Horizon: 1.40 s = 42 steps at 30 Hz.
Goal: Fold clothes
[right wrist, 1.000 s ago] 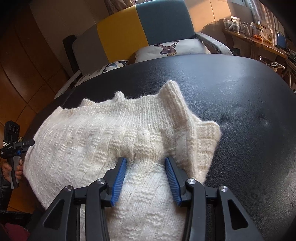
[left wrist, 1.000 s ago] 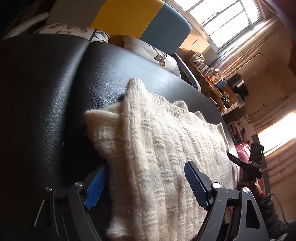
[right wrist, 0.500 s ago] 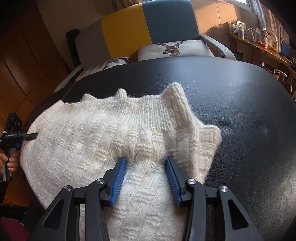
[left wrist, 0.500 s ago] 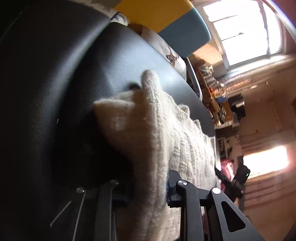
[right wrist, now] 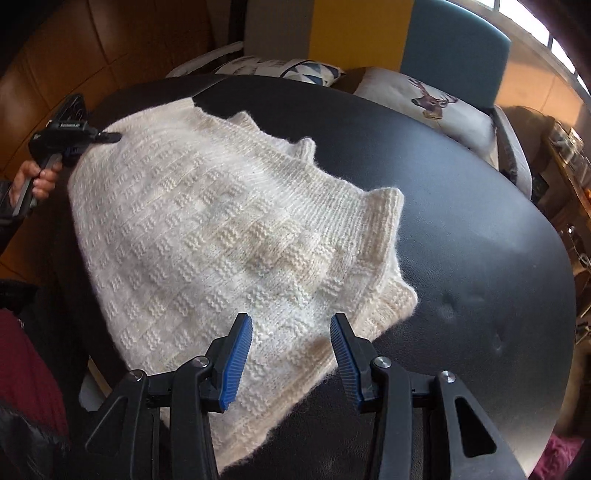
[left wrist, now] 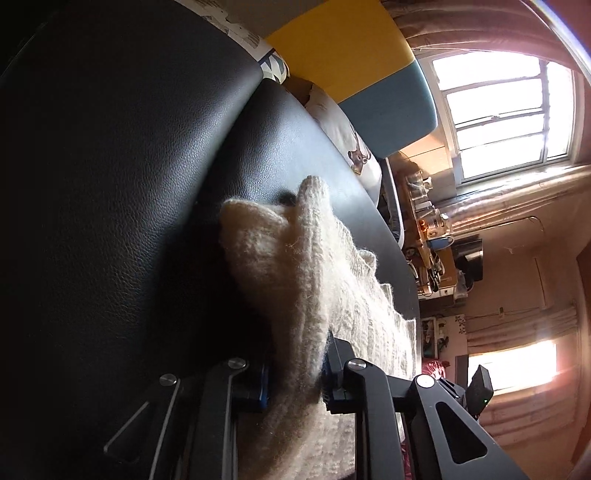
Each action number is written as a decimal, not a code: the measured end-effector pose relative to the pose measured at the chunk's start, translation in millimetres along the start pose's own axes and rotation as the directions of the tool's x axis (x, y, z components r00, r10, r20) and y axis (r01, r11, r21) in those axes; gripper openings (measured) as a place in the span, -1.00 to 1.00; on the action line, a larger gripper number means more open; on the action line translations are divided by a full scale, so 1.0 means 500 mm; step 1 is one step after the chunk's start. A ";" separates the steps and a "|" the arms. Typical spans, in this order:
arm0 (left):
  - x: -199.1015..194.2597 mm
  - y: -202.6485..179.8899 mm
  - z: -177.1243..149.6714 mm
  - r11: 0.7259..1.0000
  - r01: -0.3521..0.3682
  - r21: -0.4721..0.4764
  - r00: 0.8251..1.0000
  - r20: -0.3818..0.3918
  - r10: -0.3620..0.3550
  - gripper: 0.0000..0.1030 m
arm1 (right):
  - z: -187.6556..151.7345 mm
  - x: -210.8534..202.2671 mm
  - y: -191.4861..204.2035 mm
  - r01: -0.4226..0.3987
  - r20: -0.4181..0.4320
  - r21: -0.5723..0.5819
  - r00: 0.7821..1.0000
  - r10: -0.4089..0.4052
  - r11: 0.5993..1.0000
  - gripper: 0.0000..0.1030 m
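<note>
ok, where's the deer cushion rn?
Right wrist view, upper right: the deer cushion sits behind the black table, against the teal chair back, beyond the sweater.

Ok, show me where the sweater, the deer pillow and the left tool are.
sweater (right wrist: 207,229): right wrist view, middle of the knit panel.
deer pillow (right wrist: 432,101): right wrist view, on the deer print.
left tool (left wrist: 295,373): left wrist view, between the fingertips, shut on the sweater.

behind the black leather surface (right wrist: 461,229): a deer-print cushion (right wrist: 428,103), a yellow-and-teal chair back (right wrist: 406,33), a sunlit window (left wrist: 502,110).
</note>
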<state>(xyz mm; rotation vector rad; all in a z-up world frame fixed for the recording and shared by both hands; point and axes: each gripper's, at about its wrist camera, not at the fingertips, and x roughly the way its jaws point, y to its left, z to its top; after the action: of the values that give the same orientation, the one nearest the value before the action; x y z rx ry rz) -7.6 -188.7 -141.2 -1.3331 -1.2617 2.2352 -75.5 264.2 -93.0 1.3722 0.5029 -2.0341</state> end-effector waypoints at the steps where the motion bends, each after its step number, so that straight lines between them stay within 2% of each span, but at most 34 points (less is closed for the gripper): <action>1: -0.004 -0.001 0.003 1.000 -0.004 0.000 1.000 -0.001 0.004 -0.61 | 0.005 0.012 0.001 -0.002 -0.022 -0.020 1.000 0.002 1.000 -0.13; 4: -0.018 -0.005 0.011 1.000 -0.003 -0.004 1.000 0.003 0.003 -0.62 | 0.015 0.052 -0.001 -0.011 -0.092 -0.067 0.996 0.005 0.998 -0.13; 7: -0.037 -0.012 0.008 0.997 0.068 -0.035 0.997 0.024 -0.067 -0.65 | 0.020 0.075 -0.021 -0.051 -0.133 -0.036 0.990 0.046 0.998 -0.10; 11: -0.054 -0.060 -0.002 0.988 0.151 -0.020 0.987 0.053 -0.149 -0.66 | 0.020 0.081 -0.033 -0.073 -0.156 -0.024 0.985 0.069 0.997 -0.09; 19: -0.047 -0.209 -0.009 0.955 0.295 0.012 0.953 0.074 -0.295 -0.67 | 0.004 0.074 -0.043 -0.057 -0.120 0.026 0.991 0.060 0.998 -0.04; 23: -0.016 -0.294 -0.018 0.934 0.357 0.022 0.932 0.059 -0.358 -0.67 | -0.002 0.068 -0.050 -0.058 -0.096 0.053 0.993 0.063 0.997 -0.02; 25: 0.011 -0.331 -0.028 0.928 0.372 0.017 0.927 0.042 -0.373 -0.67 | -0.006 0.065 -0.057 -0.067 -0.080 0.065 0.994 0.072 0.996 -0.01; 28: 0.068 -0.380 -0.044 0.931 0.365 0.008 0.931 0.004 -0.365 -0.67 | -0.014 0.059 -0.067 -0.082 -0.055 0.079 0.995 0.086 0.994 0.00; 33: 0.176 -0.446 -0.085 0.955 0.295 0.029 0.952 -0.100 -0.291 -0.67 | -0.031 0.048 -0.090 -0.117 0.002 0.106 0.993 0.117 0.988 0.00; 36: 0.231 -0.466 -0.116 0.965 0.260 0.035 0.956 -0.150 -0.252 -0.67 | -0.040 0.041 -0.105 -0.141 0.036 0.123 0.990 0.137 0.982 0.00; 42: 0.311 -0.475 -0.168 0.984 0.170 0.056 0.968 -0.194 -0.157 -0.67 | -0.052 0.030 -0.129 -0.171 0.083 0.139 0.983 0.161 0.975 0.01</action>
<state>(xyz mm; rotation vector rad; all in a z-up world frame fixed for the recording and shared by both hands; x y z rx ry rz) -74.0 90.2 -66.3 -1.3269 -1.1672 1.9727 -105.5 323.1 -118.7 1.3710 0.2040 -2.0061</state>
